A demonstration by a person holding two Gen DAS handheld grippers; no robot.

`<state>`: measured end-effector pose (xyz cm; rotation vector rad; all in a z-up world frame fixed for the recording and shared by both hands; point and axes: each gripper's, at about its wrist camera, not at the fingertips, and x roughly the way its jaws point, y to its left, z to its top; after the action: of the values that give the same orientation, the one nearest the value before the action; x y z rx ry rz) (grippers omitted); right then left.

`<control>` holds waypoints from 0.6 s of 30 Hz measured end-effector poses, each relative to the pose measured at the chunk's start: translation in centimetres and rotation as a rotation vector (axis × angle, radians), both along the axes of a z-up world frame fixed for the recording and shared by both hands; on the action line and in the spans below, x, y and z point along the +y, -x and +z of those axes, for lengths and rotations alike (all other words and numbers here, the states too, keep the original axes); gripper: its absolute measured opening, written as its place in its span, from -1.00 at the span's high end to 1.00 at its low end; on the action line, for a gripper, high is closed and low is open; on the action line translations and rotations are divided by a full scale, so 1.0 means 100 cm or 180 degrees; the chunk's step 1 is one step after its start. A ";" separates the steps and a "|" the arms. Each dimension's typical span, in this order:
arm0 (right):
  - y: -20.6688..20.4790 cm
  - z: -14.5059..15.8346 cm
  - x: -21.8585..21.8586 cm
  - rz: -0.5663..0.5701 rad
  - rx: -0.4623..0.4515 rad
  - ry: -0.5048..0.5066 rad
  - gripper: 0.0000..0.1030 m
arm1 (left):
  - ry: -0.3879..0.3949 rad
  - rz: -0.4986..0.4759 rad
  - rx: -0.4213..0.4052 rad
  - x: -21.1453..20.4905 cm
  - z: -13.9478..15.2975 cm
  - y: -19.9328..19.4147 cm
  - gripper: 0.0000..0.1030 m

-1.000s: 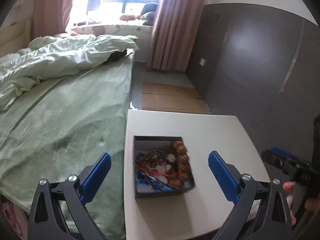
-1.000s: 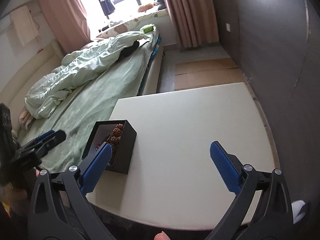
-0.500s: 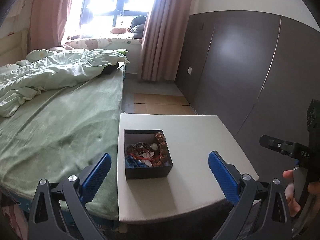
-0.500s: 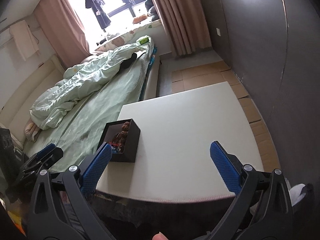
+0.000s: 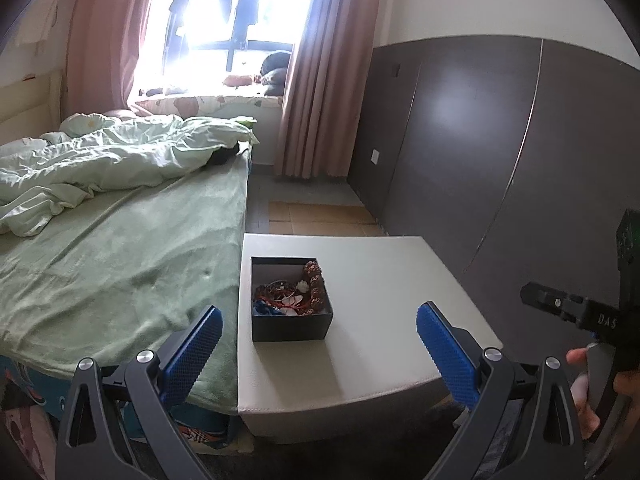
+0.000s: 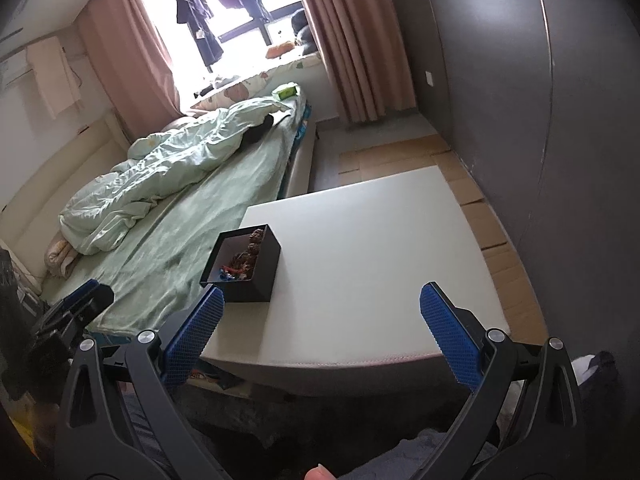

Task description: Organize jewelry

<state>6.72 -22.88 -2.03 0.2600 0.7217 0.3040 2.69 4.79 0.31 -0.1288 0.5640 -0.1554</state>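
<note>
A small black box (image 5: 289, 322) (image 6: 256, 276) stands on the left part of a white table (image 5: 380, 280) (image 6: 372, 240). It holds a tangle of jewelry (image 5: 288, 294) (image 6: 242, 262), with a brown bead bracelet (image 5: 314, 280) along its right side. My left gripper (image 5: 318, 334) is open with nothing between its blue pads, held back from the table's near edge. My right gripper (image 6: 320, 322) is open too, over the table's near edge and right of the box. The right gripper's black body (image 5: 580, 314) shows at the right of the left wrist view, with a hand on it.
A bed (image 5: 112, 248) with a green sheet and a crumpled quilt (image 5: 100, 160) runs along the table's left side. A dark panelled wall (image 5: 500, 140) stands to the right. Flattened cardboard (image 5: 316, 216) lies on the floor beyond the table. Pink curtains (image 5: 320, 80) flank a bright window.
Both grippers have pulled back and up from the table, so the box and table look smaller and farther away. Both stayed open.
</note>
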 end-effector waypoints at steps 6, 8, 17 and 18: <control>0.009 -0.005 0.004 0.0086 0.0075 0.0007 -0.91 | 0.0100 -0.0081 -0.0031 -0.006 0.000 0.013 -0.84; 0.011 -0.004 0.007 0.0107 0.0049 0.0059 -0.91 | 0.0032 -0.0094 -0.0063 -0.011 0.001 0.016 -0.84; 0.012 -0.006 0.013 0.0110 0.0021 0.0131 -0.91 | -0.0102 -0.0108 -0.0105 -0.022 0.000 0.014 -0.84; 0.012 -0.006 0.013 0.0111 0.0021 0.0127 -0.91 | -0.0109 -0.0107 -0.0114 -0.022 0.000 0.015 -0.84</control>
<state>5.52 -21.60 -2.62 0.2108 0.7385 0.3217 1.20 2.63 0.34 -0.0833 0.5330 -0.1803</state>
